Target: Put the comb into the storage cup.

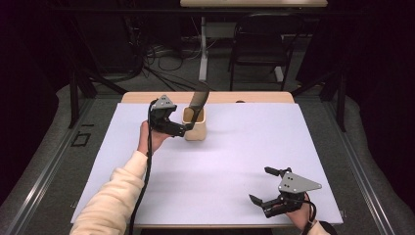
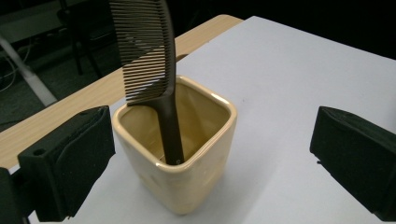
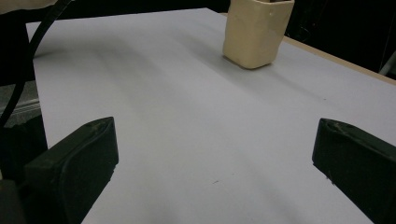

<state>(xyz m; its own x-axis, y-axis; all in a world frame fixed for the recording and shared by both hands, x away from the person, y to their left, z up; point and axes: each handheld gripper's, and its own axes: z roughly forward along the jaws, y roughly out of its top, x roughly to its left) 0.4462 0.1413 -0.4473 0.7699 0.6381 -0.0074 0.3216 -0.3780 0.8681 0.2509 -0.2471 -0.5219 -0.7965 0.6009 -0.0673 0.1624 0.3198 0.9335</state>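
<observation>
Table (image 1: 220, 166) covered by a white sheet carries one cream square-mouthed cup (image 1: 195, 125), standing toward the far side left of centre, with one dark comb (image 1: 197, 104) upright in it, handle down and teeth up, leaning against the rim. Two grippers are in use. Left gripper (image 1: 183, 128) sits just beside the cup, jaws spread wide on either side of it in the left gripper view and gripping nothing. Right gripper (image 1: 262, 188) hovers near the front right corner, well apart from the cup, jaws likewise spread and empty. One black chair (image 1: 259, 46) stands beyond the table, among loose cables (image 1: 166, 61) on the floor.
</observation>
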